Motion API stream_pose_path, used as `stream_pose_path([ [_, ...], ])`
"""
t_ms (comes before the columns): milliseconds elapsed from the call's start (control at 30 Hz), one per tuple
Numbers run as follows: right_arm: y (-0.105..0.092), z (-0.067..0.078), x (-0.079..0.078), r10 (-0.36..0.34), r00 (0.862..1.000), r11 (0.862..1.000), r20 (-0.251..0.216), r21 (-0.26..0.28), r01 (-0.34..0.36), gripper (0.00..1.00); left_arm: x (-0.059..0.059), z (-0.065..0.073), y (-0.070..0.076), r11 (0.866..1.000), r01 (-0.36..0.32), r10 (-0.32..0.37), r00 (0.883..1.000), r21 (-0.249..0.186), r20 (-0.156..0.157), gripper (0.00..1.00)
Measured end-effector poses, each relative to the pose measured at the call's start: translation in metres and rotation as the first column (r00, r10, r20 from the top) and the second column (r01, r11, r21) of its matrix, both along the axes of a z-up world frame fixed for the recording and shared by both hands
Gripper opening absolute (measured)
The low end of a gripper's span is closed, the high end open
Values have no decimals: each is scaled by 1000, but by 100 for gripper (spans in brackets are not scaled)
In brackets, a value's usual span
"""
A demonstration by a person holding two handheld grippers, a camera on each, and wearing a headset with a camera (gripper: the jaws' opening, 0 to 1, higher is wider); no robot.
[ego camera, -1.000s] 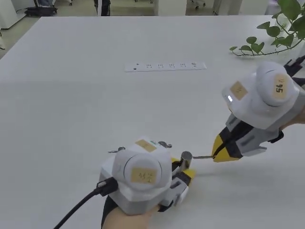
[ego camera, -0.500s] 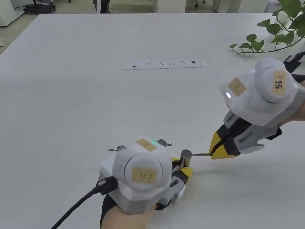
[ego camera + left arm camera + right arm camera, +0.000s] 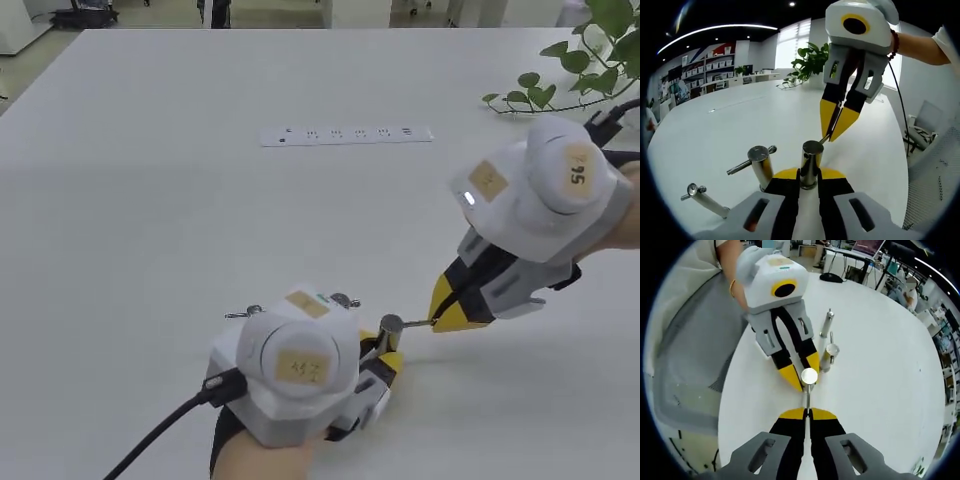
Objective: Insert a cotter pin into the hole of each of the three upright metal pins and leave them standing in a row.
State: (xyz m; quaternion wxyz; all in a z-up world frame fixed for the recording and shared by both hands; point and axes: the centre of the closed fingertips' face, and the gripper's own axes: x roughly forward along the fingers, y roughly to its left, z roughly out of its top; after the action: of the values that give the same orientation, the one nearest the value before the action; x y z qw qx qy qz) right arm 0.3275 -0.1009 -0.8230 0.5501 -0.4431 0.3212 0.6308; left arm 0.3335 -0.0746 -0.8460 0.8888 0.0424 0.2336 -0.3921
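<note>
My left jaws (image 3: pixel 807 175) are clamped on the last metal pin (image 3: pixel 811 162), holding it upright on the worktop (image 3: pixel 200 180). My right jaws (image 3: pixel 807 414) are pinched narrow on the cotter pin (image 3: pixel 807 400), which points straight at that pin's head.

What has changed over the last second is the gap. In the head view my right gripper (image 3: pixel 440 318) has come in towards my left gripper (image 3: pixel 385 350), and less cotter pin (image 3: pixel 418 323) shows between the yellow tips and the metal pin (image 3: pixel 390 325). I take that to mean the tip has reached the hole and is starting through, though the hole itself is too small for me to make out.

Just beside, the second pin (image 3: pixel 760 167) stands with a cotter pin already across it. The third pin (image 3: pixel 705 200) further off looks fitted too. So this should be the last insertion. After it I only need to let go without tipping the row.
</note>
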Motion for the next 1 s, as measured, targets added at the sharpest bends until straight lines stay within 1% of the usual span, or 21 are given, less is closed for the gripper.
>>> stream_pose_path([
  [67, 4, 1, -2, -4, 1000, 1000, -8, 11, 4, 3, 0, 0, 0, 1000, 0, 0, 1000, -1, -2, 12],
  [133, 8, 2, -4, 3, 1000, 1000, -5, 13, -2, 3, 0, 0, 0, 1000, 1, -1, 1000, -2, -2, 12],
  [400, 19, 3, -7, 2, 1000, 1000, -13, 26, -2, 3, -1, -1, 0, 1000, 0, 0, 1000, -7, -3, 12],
  [733, 27, 2, -7, -28, 999, 999, -33, 38, 29, 3, -1, -1, 0, 1000, -7, 7, 1000, -12, -9, 12],
  [1000, 26, 1, -7, -64, 997, 997, -51, 40, 66, 4, -1, -2, 0, 1000, -5, 5, 1000, -9, -8, 12],
])
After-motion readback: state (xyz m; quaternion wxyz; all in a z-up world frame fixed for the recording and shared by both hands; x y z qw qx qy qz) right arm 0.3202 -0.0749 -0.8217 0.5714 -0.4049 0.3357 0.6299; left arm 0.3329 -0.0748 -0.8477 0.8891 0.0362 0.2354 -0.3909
